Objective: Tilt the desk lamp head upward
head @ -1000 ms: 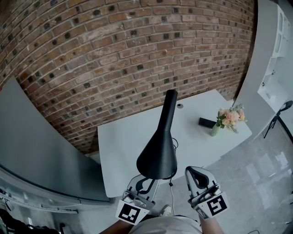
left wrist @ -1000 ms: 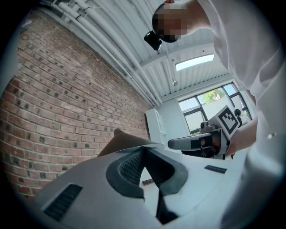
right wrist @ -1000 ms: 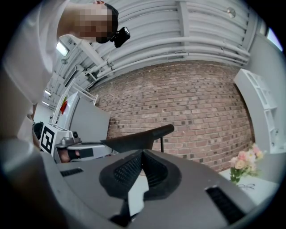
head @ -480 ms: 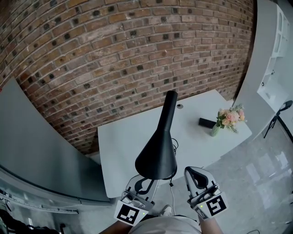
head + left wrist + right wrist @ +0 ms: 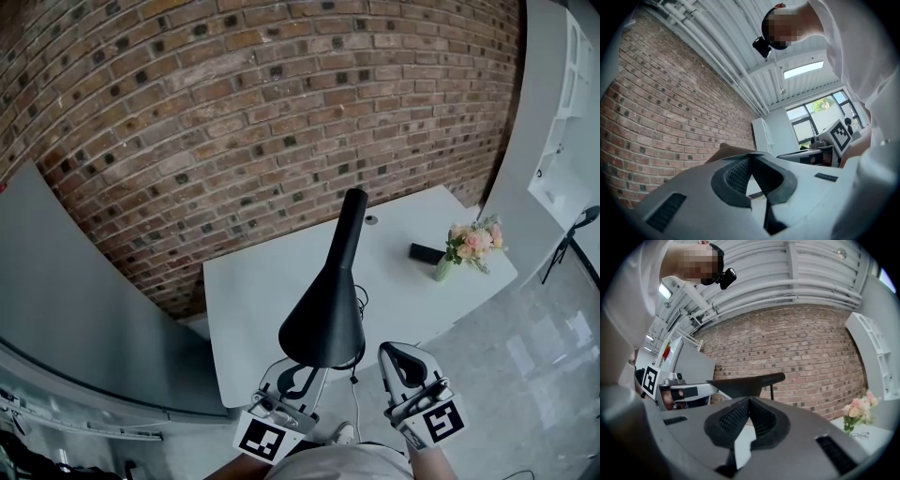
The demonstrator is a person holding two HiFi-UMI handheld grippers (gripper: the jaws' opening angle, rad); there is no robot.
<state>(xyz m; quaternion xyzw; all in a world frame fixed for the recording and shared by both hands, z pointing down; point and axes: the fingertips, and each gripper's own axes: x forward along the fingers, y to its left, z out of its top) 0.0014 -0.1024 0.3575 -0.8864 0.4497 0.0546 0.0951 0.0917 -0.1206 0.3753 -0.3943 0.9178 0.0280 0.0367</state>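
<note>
The black cone-shaped desk lamp head (image 5: 328,309) hangs over the near edge of the white table (image 5: 248,300), its narrow neck rising toward the brick wall. My left gripper (image 5: 296,377) sits just under the shade's wide rim, jaws shut with nothing between them; whether it touches the rim is hidden. My right gripper (image 5: 396,360) is to the right of the shade, apart from it, jaws shut and empty. In the right gripper view the lamp head (image 5: 745,382) lies level above my right gripper (image 5: 750,402), with the left gripper (image 5: 682,393) below its wide end. The left gripper (image 5: 751,157) points up along the wall.
A small vase of pink flowers (image 5: 469,246) and a flat black object (image 5: 424,252) stand at the table's right end. A thin cable (image 5: 355,398) hangs off the front edge. A grey curved panel (image 5: 75,309) is at left, white shelving (image 5: 562,141) at right.
Almost nothing: the whole head view has slid slightly, and the lamp head and both grippers keep their places relative to each other.
</note>
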